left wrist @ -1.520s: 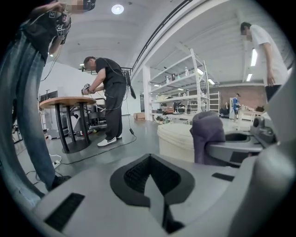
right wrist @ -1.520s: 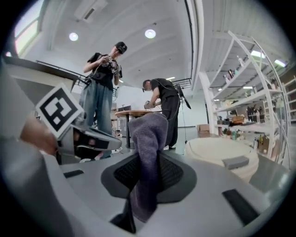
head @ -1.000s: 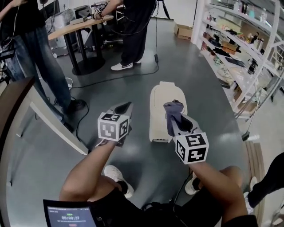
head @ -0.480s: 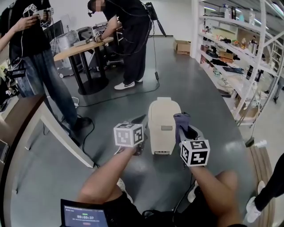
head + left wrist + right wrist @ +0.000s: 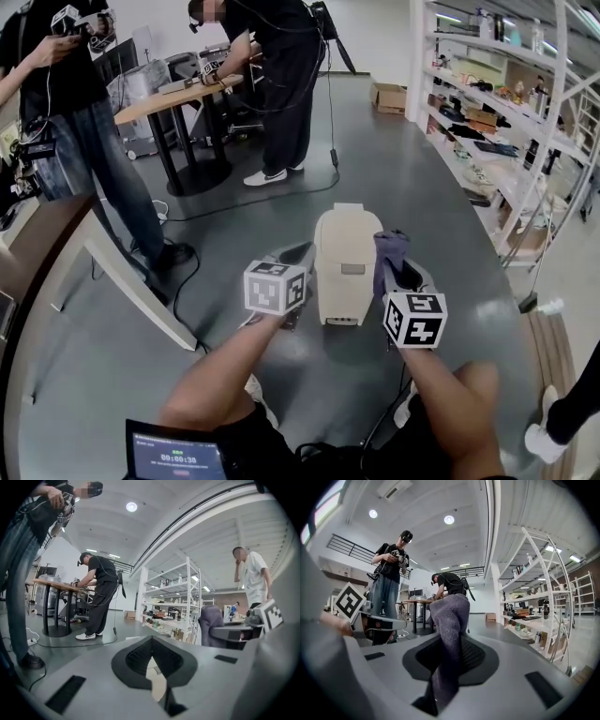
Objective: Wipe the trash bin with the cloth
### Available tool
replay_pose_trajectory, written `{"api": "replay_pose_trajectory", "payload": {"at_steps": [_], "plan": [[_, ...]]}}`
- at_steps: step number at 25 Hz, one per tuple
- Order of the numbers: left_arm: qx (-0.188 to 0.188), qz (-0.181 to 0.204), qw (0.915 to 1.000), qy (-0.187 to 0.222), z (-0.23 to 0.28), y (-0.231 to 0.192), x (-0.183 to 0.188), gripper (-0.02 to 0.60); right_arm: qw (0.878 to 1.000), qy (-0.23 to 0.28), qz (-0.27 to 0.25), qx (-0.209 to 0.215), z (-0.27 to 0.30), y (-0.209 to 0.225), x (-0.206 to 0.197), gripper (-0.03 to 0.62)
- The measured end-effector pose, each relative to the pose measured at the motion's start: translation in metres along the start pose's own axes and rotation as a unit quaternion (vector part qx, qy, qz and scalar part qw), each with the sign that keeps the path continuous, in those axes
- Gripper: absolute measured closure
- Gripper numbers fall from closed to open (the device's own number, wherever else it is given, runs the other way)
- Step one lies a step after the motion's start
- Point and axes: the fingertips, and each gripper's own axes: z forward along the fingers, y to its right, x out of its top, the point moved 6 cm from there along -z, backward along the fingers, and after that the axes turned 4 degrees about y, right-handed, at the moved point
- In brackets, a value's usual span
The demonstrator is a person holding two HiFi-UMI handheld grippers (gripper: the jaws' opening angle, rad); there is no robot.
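- We are seeing the cream trash bin (image 5: 347, 264) standing upright on the grey floor (image 5: 441, 197) with its lid shut, between our two grippers.
- The purple-grey cloth (image 5: 389, 251) is sticking up just beside the bin's right edge; we cannot tell whether it is touching the bin.
- The right gripper (image 5: 394, 272) is pinching the cloth between its fingers, and the cloth is running up through them in the right gripper view.
- The left gripper (image 5: 298, 253) is hanging just beside the bin's left side. Its fingers are pressed almost together with nothing between them, and a sliver of cream is showing through the slit.
- Against a second ago, both grippers are sitting alongside the bin rather than short of it, the left one much nearer. Over the last half second hardly anything is shifting.
- Farther off, a person in dark clothes (image 5: 281, 84) is bending over a round surface (image 5: 173, 98), another person (image 5: 66, 103) is standing at the left, and white shelves (image 5: 497, 103) are lining the right.
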Motion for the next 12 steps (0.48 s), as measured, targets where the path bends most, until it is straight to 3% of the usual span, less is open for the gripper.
{"api": "replay_pose_trajectory", "payload": {"at_steps": [3,7,12], "plan": [[0.001,0.002,1.0,0.007,-0.005,-0.001,0.008,0.581,1.0,0.004,-0.015,-0.001,0.002,-0.008,-0.001,0.514],[0.002,0.002,1.0,0.006,0.003,0.019,0.005,0.581,1.0,0.005,-0.018,-0.002,-0.009,0.015,-0.005,0.514],[0.005,0.001,1.0,0.001,-0.011,-0.016,0.003,0.581,1.0,0.009,-0.018,-0.003,0.007,-0.017,-0.002,0.514]]}}
